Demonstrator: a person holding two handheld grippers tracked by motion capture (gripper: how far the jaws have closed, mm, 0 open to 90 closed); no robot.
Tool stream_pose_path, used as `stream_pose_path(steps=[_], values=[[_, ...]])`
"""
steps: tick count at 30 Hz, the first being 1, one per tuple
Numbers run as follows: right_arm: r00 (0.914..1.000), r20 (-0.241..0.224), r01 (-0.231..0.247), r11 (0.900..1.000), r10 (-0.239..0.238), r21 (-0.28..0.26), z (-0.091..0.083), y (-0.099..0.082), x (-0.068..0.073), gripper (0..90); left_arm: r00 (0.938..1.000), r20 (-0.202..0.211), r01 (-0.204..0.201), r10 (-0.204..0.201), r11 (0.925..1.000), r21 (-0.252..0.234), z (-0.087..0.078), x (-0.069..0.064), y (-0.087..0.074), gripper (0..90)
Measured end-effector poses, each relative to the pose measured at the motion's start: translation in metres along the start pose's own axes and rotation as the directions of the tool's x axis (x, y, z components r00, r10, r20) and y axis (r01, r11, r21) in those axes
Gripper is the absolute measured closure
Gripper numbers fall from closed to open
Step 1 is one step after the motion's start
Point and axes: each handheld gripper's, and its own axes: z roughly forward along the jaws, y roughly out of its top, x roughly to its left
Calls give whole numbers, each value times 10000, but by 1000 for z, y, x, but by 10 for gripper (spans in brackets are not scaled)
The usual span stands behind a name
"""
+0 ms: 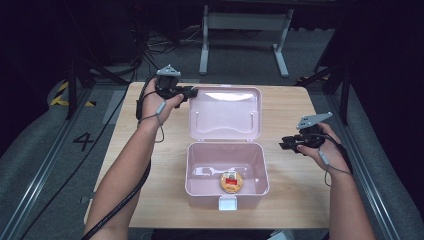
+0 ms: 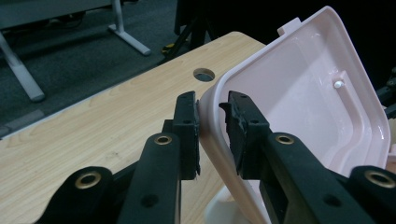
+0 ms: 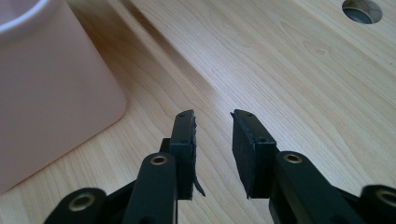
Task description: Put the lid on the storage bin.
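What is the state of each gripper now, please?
Left gripper: closed on the rim of the pink lid.
Right gripper: jaws apart, holding nothing, above the table beside the pink box.

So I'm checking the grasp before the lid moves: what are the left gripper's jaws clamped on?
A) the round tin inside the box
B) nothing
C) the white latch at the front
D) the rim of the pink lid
D: in the left gripper view, the left gripper has its jaws on either side of the pink lid rim, pressing on it.

Left tool clamped on pink lid rim (lid tilted) over wood table.
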Motion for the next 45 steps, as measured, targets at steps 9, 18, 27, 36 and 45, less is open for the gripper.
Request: stream_pose_path(steps=[9,18,27,36,45], values=[[9998,-129,129,9997,-131,-207,-8,5,7,706,9999,64,-149,152,9987,-478,-15,-11,3,755],[9969,-770,-204,9983,162,-538,-15,14,17,721,9984,149,-535,550,9944,-913,-34,-25,6,760],[9952,-976,-19,9984,-37,-566,-22,26,37,747,9939,45,-1091,1103,9878,-1109,-48,-39,6,755],[9926,-1203,57,9963,-160,-859,-27,33,46,773,9908,226,-1288,1331,9822,-1364,-60,-49,3,736],[9909,-1303,226,9963,-332,-825,-23,37,51,776,9875,354,-1473,1539,9783,-1454,-72,-60,-1,717]])
